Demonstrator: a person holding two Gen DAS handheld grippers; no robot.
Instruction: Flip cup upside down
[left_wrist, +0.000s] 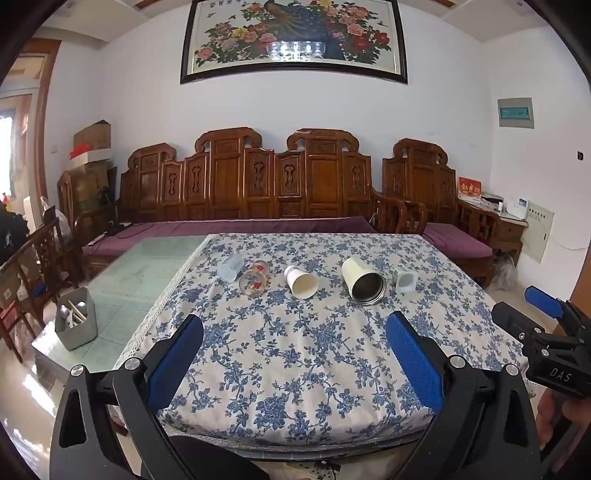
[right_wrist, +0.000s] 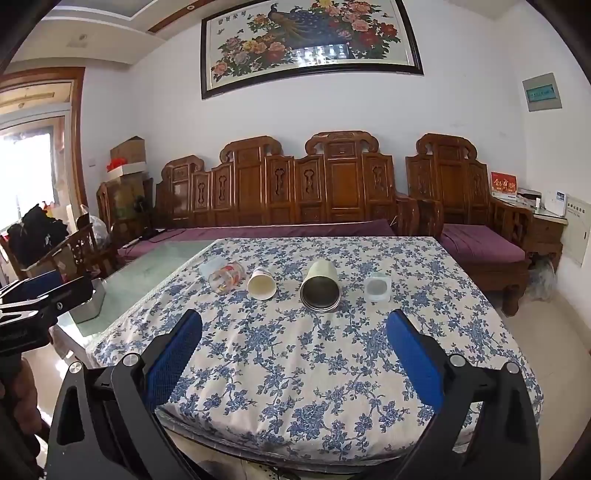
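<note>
From my left wrist camera, the left gripper (left_wrist: 295, 354) hangs over the near edge of the floral tablecloth (left_wrist: 295, 369), jaws spread wide and empty. Five cups lie on their sides in a row well ahead of it. I take the cream steel-lined tumbler (left_wrist: 362, 281) as my landmark: its long axis runs away from me, mouth toward the jaws and slightly right. Left of it lies the white paper cup (left_wrist: 301, 282), then a printed glass (left_wrist: 254, 280) touching a frosted plastic cup (left_wrist: 231, 267); just right sits a small square pale cup (left_wrist: 404, 280).

From my right wrist camera, the right gripper (right_wrist: 295, 354) is equally wide and holds nothing. The tumbler (right_wrist: 320, 290) lies almost dead ahead, mouth facing me, so I judge this hand better lined up. Smooth metal rim, likely slippery and prone to roll.
</note>
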